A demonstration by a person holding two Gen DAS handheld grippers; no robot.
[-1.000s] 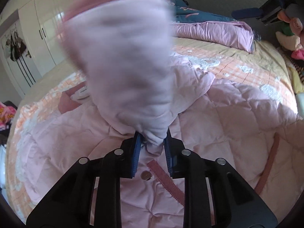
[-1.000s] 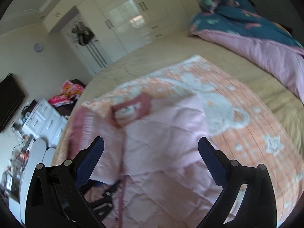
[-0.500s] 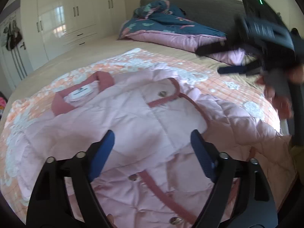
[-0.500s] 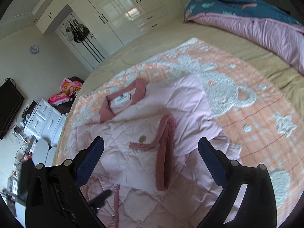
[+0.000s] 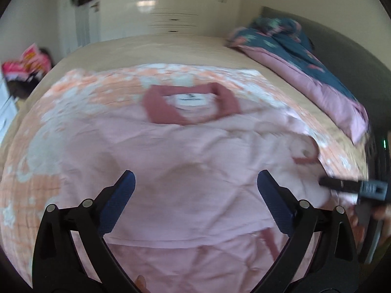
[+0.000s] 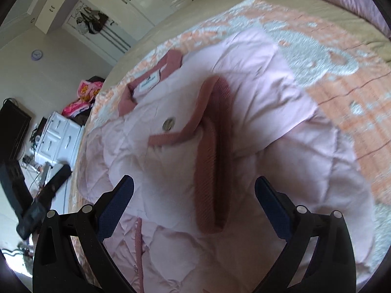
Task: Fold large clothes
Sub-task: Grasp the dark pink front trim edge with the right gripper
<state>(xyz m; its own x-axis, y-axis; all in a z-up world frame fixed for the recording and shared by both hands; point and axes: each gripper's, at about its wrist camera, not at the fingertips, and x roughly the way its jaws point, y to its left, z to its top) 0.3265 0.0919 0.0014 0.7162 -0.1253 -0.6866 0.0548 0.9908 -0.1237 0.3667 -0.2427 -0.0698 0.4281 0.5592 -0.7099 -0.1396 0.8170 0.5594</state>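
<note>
A wide bed (image 5: 151, 48) with a tan sheet carries an orange-and-white patterned blanket (image 5: 73, 92), with a pink quilted jacket (image 5: 195, 171) spread flat on the blanket. A rumpled pink-and-teal duvet (image 5: 305, 68) lies along the bed's headboard side.

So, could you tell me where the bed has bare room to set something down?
The tan sheet between the orange blanket and the wardrobe is free. The pink jacket fills the blanket's middle, and the folded duvet crowds the headboard side.
</note>
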